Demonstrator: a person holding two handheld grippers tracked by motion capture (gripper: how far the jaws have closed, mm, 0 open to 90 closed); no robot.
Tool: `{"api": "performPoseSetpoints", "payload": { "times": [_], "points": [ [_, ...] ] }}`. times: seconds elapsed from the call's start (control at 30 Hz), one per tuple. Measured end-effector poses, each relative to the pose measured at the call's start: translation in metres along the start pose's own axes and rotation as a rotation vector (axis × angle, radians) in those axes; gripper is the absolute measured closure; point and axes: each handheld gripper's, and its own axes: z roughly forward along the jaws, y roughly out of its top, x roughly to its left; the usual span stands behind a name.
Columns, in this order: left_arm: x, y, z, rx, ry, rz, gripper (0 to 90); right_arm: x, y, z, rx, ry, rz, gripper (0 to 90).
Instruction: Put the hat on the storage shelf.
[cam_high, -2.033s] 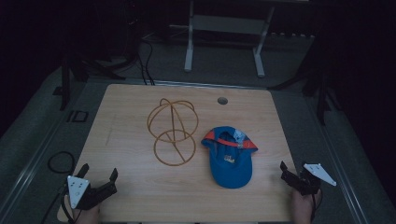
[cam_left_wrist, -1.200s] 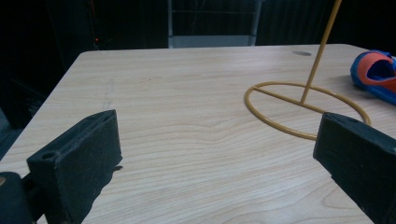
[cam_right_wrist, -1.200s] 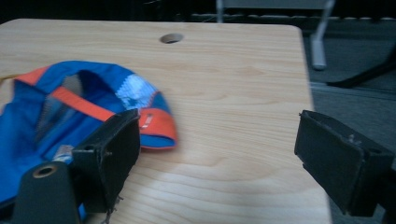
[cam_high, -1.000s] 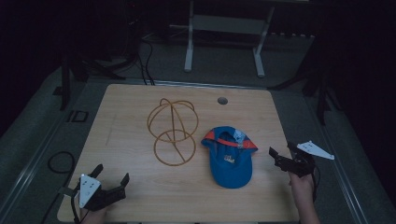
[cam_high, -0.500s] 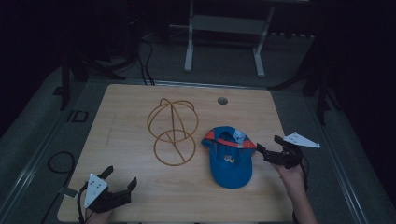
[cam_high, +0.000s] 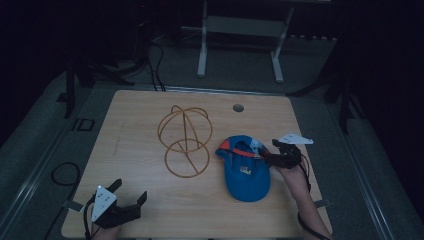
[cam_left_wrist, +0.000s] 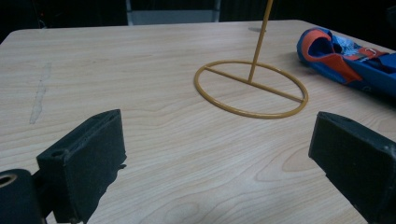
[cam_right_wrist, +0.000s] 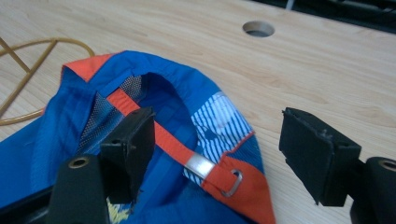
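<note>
Cap (cam_left_wrist: 348, 60) cut off at edge

A blue cap (cam_high: 246, 170) with orange trim lies flat on the wooden table, right of centre in the high view. Its back opening, crossed by an orange strap (cam_right_wrist: 177, 145) with a metal buckle, faces my right tongs.

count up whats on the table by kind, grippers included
cap: 1, blue with orange trim
wire stand: 1, yellow-orange
left gripper: 1, jaws open over bare wood
right gripper: 1, jaws just been closing, either side of the cap's back strap, not pressing
total: 4
</note>
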Motion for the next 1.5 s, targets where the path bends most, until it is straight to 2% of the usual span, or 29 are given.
{"api": "performPoseSetpoints", "payload": {
  "times": [0.2, 0.33, 0.47, 0.53, 0.7, 0.9, 1.03, 1.07, 1.17, 1.3, 1.37, 1.43, 1.5],
  "points": [
    [-0.001, 0.000, 0.000, 0.009, -0.002, 0.017, 5.5, -0.003, 0.006, 0.023, 0.044, 0.012, -0.006, 32.5],
    [-0.002, -0.001, 0.000, 0.018, -0.010, 0.019, 5.7, -0.007, 0.008, 0.037, 0.077, -0.008, -0.015, 34.8],
    [-0.001, -0.001, 0.001, 0.017, -0.016, 0.013, 5.8, -0.014, 0.006, 0.052, 0.125, -0.013, 0.002, 38.6],
    [-0.001, -0.001, 0.001, 0.019, -0.018, 0.014, 5.7, -0.017, 0.006, 0.057, 0.137, 0.003, 0.017, 42.5],
    [0.000, -0.002, 0.001, 0.022, -0.025, 0.005, 5.8, -0.016, 0.005, 0.067, 0.176, 0.000, 0.017, 43.0],
    [-0.001, -0.002, 0.000, 0.022, -0.026, 0.007, 5.8, -0.012, 0.001, 0.075, 0.225, -0.016, -0.022, 46.7],
    [-0.001, -0.002, 0.000, 0.025, -0.028, 0.005, 5.8, -0.010, 0.001, 0.076, 0.238, -0.020, -0.041, 51.4],
    [-0.001, -0.002, 0.000, 0.026, -0.029, 0.005, 5.8, -0.008, 0.000, 0.077, 0.241, -0.025, -0.059, 51.8],
    [-0.001, -0.002, 0.001, 0.026, -0.030, 0.006, 5.8, -0.005, -0.001, 0.079, 0.249, -0.043, -0.089, 57.3],
    [-0.001, -0.002, 0.000, 0.020, -0.016, 0.009, 5.8, -0.003, -0.001, 0.078, 0.248, -0.031, -0.094, 70.5],
    [-0.001, -0.002, 0.000, 0.018, -0.013, 0.006, 5.7, -0.002, -0.002, 0.078, 0.247, -0.024, -0.094, 72.8],
    [0.000, -0.001, -0.001, 0.012, -0.005, 0.000, 5.8, 0.000, -0.001, 0.078, 0.252, -0.020, -0.089, 82.5],
    [-0.001, -0.001, -0.001, 0.013, -0.003, 0.000, 5.7, 0.002, -0.001, 0.078, 0.252, -0.026, -0.094, 85.6]
  ]
}}
